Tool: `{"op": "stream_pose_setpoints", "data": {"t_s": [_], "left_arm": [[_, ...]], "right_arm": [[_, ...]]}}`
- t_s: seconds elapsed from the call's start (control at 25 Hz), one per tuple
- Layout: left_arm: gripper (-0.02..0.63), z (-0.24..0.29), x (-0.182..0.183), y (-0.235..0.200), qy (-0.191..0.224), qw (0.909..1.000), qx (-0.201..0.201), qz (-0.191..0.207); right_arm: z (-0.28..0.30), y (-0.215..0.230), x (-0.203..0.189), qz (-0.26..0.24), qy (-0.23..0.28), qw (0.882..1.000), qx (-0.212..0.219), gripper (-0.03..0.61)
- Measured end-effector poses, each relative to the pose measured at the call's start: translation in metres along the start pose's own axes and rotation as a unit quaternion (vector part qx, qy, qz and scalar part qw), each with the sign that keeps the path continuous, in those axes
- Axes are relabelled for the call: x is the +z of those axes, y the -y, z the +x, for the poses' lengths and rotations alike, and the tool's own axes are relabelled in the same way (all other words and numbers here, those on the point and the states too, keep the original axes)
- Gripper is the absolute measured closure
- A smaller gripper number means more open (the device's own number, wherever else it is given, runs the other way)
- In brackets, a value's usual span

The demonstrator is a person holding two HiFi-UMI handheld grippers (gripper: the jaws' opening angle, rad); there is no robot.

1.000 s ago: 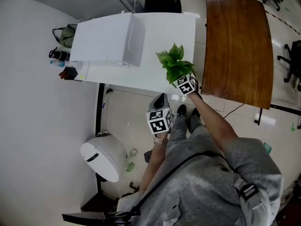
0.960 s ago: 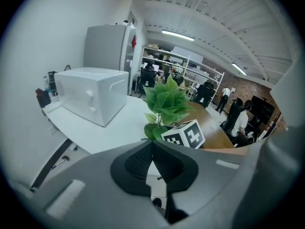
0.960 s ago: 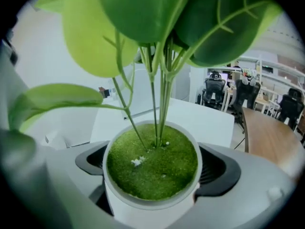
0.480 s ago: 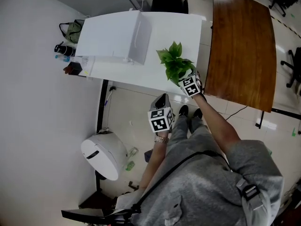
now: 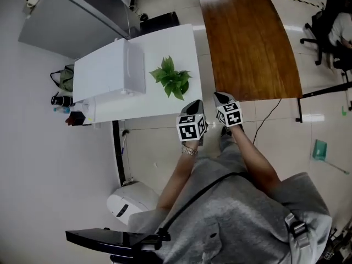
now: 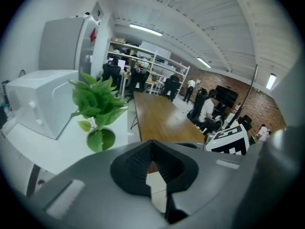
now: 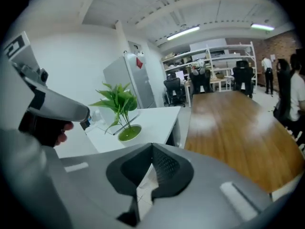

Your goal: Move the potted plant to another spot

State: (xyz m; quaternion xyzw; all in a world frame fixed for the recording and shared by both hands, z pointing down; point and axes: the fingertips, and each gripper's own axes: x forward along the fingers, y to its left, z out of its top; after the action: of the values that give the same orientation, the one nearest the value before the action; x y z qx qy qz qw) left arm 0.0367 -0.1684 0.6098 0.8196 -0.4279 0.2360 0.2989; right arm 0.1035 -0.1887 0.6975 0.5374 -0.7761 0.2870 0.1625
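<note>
The potted plant (image 5: 171,78), green leaves in a small green pot, stands on the white table (image 5: 181,43) with nothing holding it. Both grippers hang off the table's near edge, over the floor. My left gripper (image 5: 193,105) is shut and empty, just below the plant. My right gripper (image 5: 221,97) is shut and empty too, beside the wooden table's corner. From the left gripper (image 6: 152,148) view the plant (image 6: 96,102) lies ahead to the left. The right gripper (image 7: 152,152) view shows the plant's pot (image 7: 129,132) ahead left, with the left gripper's body (image 7: 50,106) further left.
A white box (image 5: 107,70) takes up the left half of the white table. A long wooden table (image 5: 247,43) stands to the right. A grey cabinet (image 5: 71,15) is at the back left, a round white bin (image 5: 131,202) on the floor, office chairs (image 5: 333,26) far right.
The right gripper has let go of the plant, shut, and drawn back off the table. The left gripper has moved up beside it. The plant stays on the white table.
</note>
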Motion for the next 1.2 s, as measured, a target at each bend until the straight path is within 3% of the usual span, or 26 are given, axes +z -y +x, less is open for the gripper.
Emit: {"op": "stream_pose_setpoints", "data": {"t_s": [0.16, 0.32, 0.52, 0.68, 0.92, 1.2], "left_arm": [[0.597, -0.019, 0.005, 0.028, 0.014, 0.9976, -0.054, 0.042], [0.597, -0.068, -0.025, 0.013, 0.014, 0.9955, -0.068, 0.065], [0.597, -0.122, -0.095, -0.015, -0.013, 0.9964, -0.064, 0.054], [0.597, -0.153, -0.117, -0.017, -0.014, 0.9957, -0.076, 0.052], [0.597, -0.173, -0.116, 0.008, 0.004, 0.9948, -0.087, 0.052], [0.597, -0.168, -0.116, 0.031, 0.005, 0.995, -0.088, 0.046]], "right_arm": [[-0.047, -0.015, 0.006, 0.025, -0.008, 0.999, -0.047, 0.577], [-0.08, -0.074, 0.003, 0.056, 0.005, 0.997, -0.054, 0.577], [-0.115, -0.156, -0.034, 0.06, -0.005, 0.996, -0.072, 0.577], [-0.135, -0.199, -0.056, 0.048, -0.02, 0.997, -0.061, 0.577], [-0.159, -0.219, -0.052, 0.035, -0.012, 0.999, -0.033, 0.578], [-0.179, -0.209, -0.044, 0.038, 0.008, 0.999, -0.013, 0.578]]}}
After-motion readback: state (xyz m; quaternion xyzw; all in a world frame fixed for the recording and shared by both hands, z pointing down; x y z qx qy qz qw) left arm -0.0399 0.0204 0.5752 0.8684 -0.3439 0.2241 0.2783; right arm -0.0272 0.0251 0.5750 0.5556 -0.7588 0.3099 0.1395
